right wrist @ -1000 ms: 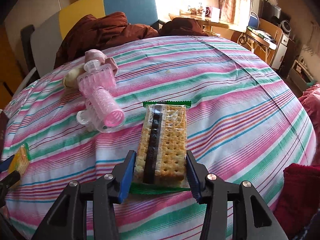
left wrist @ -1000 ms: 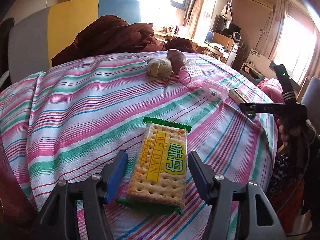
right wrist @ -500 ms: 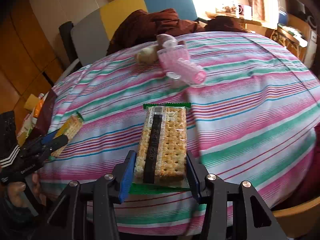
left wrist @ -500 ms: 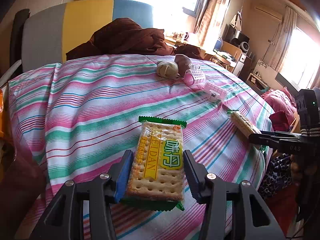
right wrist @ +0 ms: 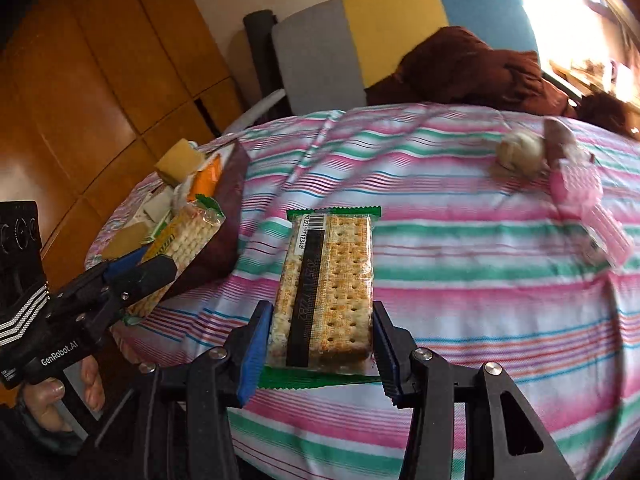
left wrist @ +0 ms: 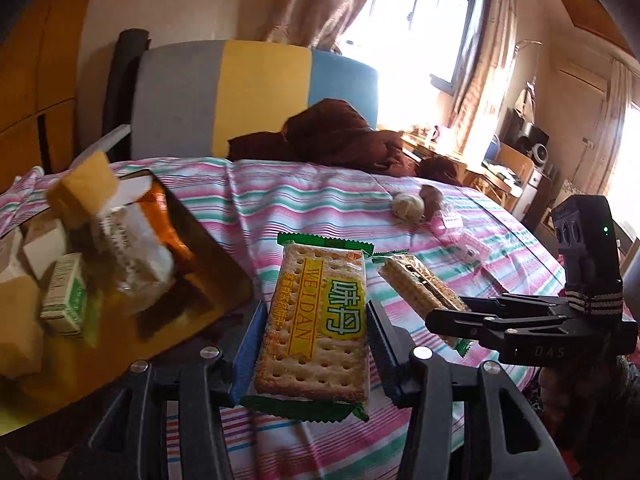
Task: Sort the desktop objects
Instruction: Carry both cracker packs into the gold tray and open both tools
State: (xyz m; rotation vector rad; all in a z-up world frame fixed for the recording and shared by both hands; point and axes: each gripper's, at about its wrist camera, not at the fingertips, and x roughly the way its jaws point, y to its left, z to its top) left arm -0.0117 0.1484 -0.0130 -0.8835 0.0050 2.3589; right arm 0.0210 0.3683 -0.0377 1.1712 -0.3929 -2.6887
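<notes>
Now both cracker packets are off the cloth and in the air. Left hand-held gripper (left wrist: 314,344) is closed on the yellow-label cracker packet (left wrist: 316,316); a second ago its pads stood apart on either side of the packet, which still lay on the striped cloth (left wrist: 320,196). Right hand-held gripper (right wrist: 320,344) clamps the barcode-side cracker packet (right wrist: 328,284), as it did a second ago. Both views have swung left: the brown box (left wrist: 208,264) of mixed snacks, absent from the left view earlier, now sits just beside the left packet. Right view shows the left packet (right wrist: 180,248) over the box rim. Judgement: transport under way, drop into the box is next, left first. Pink curlers (right wrist: 580,196) and the beige ball (right wrist: 520,152) remain on the cloth, well apart from the box, unsorted.
</notes>
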